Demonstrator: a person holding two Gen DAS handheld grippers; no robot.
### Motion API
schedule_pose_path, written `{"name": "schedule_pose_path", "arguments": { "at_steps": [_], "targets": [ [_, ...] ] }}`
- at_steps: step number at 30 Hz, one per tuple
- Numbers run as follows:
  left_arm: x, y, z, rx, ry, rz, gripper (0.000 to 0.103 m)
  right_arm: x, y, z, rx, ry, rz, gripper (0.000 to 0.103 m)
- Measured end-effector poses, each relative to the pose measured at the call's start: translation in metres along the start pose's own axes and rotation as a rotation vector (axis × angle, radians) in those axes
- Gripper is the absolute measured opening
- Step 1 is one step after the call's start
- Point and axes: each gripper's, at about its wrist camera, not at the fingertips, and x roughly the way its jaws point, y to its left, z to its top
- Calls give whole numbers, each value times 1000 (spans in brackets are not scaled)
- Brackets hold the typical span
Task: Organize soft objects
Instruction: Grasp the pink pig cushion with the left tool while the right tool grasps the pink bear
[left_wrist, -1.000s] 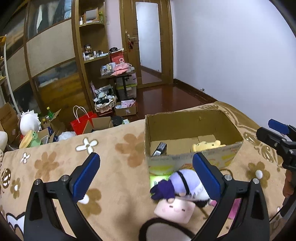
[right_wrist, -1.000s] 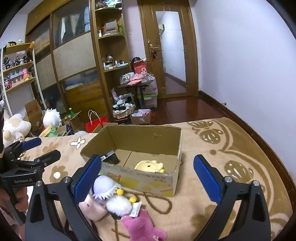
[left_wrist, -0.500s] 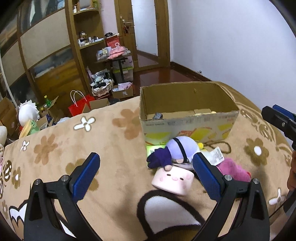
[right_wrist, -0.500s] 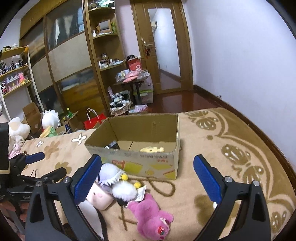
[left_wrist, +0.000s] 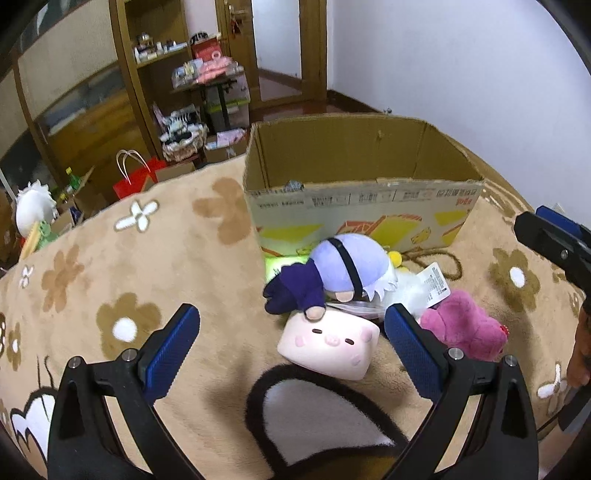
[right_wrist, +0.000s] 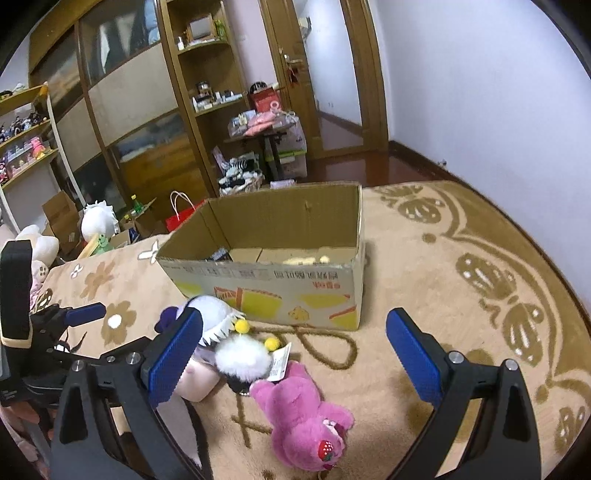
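Observation:
A pile of plush toys lies on the tan carpet in front of an open cardboard box (left_wrist: 362, 206) (right_wrist: 273, 280). The pile holds a pink pig cube (left_wrist: 328, 341), a lilac-haired doll (left_wrist: 340, 269) (right_wrist: 210, 314), a white fluffy toy with yellow balls (right_wrist: 243, 356) and a magenta bear (left_wrist: 461, 326) (right_wrist: 306, 417). A yellow plush (right_wrist: 306, 260) lies inside the box. My left gripper (left_wrist: 291, 343) is open, low, with the pig cube between its fingers. My right gripper (right_wrist: 295, 354) is open above the white toy and the bear.
The carpet (left_wrist: 110, 266) has brown flower patterns. Behind it stand wooden shelves (right_wrist: 207, 92), a cluttered small table (left_wrist: 214, 81), a red bag (left_wrist: 136, 177), cartons and white plush figures (right_wrist: 99, 221) on the floor. The white wall (right_wrist: 480, 92) is on the right.
Both grippers have dropped lower and moved in toward the toy pile. The pig cube now sits between my left fingers, and the magenta bear is closer under my right gripper.

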Motion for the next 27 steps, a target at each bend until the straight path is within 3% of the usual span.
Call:
{"name": "schedule_pose_path", "arguments": {
  "at_steps": [17,20,27],
  "targets": [
    [54,-14,-8,47,180,-43,99,53,-10,-25,30,187,21,103],
    [60,-16,-9,48,206,-47,99,63,-12,-31,24,234,14,95],
    [75,-24,-15,83,254,-34,99,82,-8,-46,-3,344,8,87]
  ]
}}
